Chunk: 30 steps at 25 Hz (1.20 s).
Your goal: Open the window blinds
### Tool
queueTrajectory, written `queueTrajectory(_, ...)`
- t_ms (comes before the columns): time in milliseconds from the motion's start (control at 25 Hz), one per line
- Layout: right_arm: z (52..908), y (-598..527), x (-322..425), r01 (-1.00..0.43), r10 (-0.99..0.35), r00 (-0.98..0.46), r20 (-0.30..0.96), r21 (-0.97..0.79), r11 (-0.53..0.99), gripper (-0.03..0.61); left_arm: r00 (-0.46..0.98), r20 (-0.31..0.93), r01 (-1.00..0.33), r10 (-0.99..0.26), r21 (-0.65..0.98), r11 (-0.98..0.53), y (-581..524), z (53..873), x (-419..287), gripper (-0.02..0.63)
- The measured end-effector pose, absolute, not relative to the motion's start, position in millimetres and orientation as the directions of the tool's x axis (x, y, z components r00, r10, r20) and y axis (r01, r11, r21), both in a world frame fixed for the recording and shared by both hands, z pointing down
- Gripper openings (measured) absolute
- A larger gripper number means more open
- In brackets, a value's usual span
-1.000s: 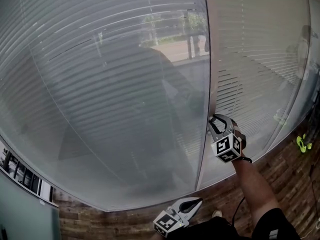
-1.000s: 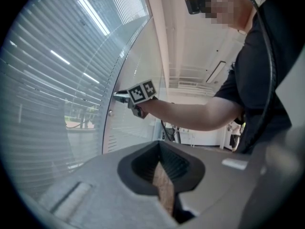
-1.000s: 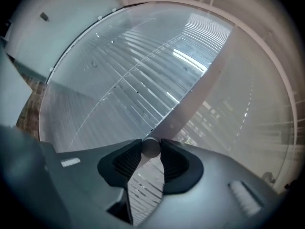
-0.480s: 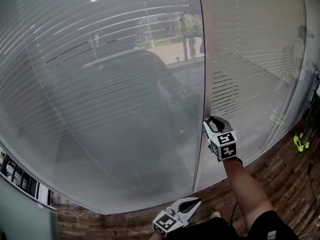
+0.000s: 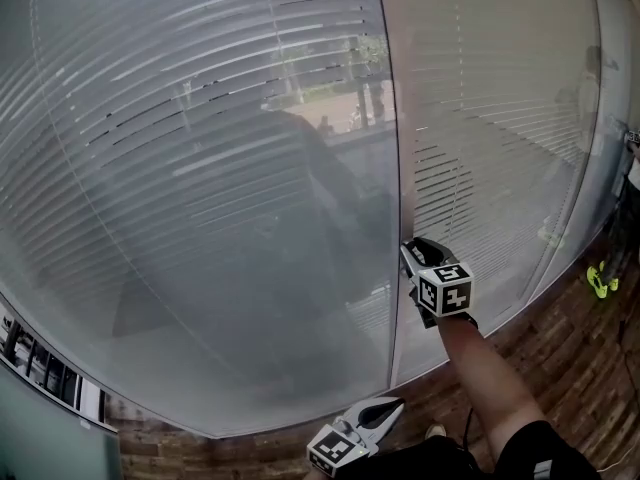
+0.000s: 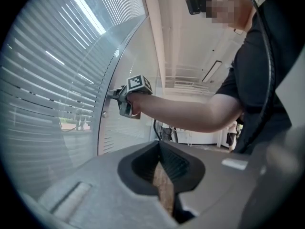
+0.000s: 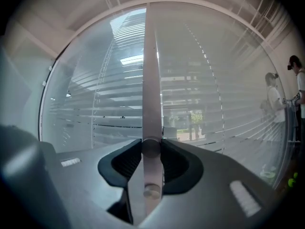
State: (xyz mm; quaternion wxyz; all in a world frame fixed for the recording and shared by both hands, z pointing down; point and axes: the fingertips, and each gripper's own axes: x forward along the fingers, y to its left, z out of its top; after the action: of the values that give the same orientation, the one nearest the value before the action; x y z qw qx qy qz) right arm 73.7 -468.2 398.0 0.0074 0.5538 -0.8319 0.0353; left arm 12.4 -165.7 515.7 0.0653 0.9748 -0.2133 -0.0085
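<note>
The blinds [image 5: 200, 168] hang behind glass in two panes either side of a pale upright frame post [image 5: 400, 158]. Their slats are tilted partway, and trees and a street show through near the top. My right gripper [image 5: 413, 259] points level at the post and is shut on a small round knob [image 7: 150, 147] that sticks out of the frame post [image 7: 150, 70]. A second small stud [image 7: 152, 191] sits just below it. My left gripper [image 5: 386, 409] hangs low near my body, shut and empty. From the left gripper [image 6: 161, 168] view, the right gripper [image 6: 114, 95] touches the post.
The right pane's blinds [image 5: 500, 118] run off toward a wooden floor [image 5: 565, 343]. A yellow-green object [image 5: 600, 282] lies on the floor at the right. Two people [image 7: 275, 101] stand far right by the glass. A shelf [image 5: 40, 363] is at lower left.
My right gripper has rolled on the knob while staying at the post. Dark gaps between the slats have widened and more of the outside shows. The left gripper has not moved.
</note>
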Motion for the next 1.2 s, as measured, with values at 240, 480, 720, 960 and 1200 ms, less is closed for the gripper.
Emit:
queueTrajectory(240,396.1,-468.0,74.3,-0.922,-0.921,-0.386,0.046,-0.061,0.383,0.12,0.909,0.013,-0.415,-0.417,0.122,-0.902,-165.1,512.5,12.1,0.005)
queueTrajectory(480,395.5,-466.8,71.9,-0.916,-0.916,-0.399,0.042,-0.057,0.397,0.12,0.911,0.013,-0.411,-0.413,0.124,-0.903,-163.3,513.4,14.7,0.005)
queueTrajectory(720,396.5,-466.6,70.6,-0.905,-0.903,-0.424,0.068,0.013,0.426,0.167,0.912,0.013,-0.409,-0.41,0.13,-0.903,-160.1,514.1,17.9,0.005)
queueTrajectory(960,385.4,-452.7,68.5,-0.838,-0.898,-0.43,0.097,0.327,0.436,0.249,0.907,0.019,-0.42,-0.422,0.138,-0.897,-159.8,516.6,14.3,0.005)
queueTrajectory(1200,382.3,-446.7,60.1,-0.488,-0.925,-0.338,0.172,0.809,0.329,0.278,0.908,0.015,-0.417,-0.419,0.138,-0.898,-162.0,516.5,14.3,0.005)
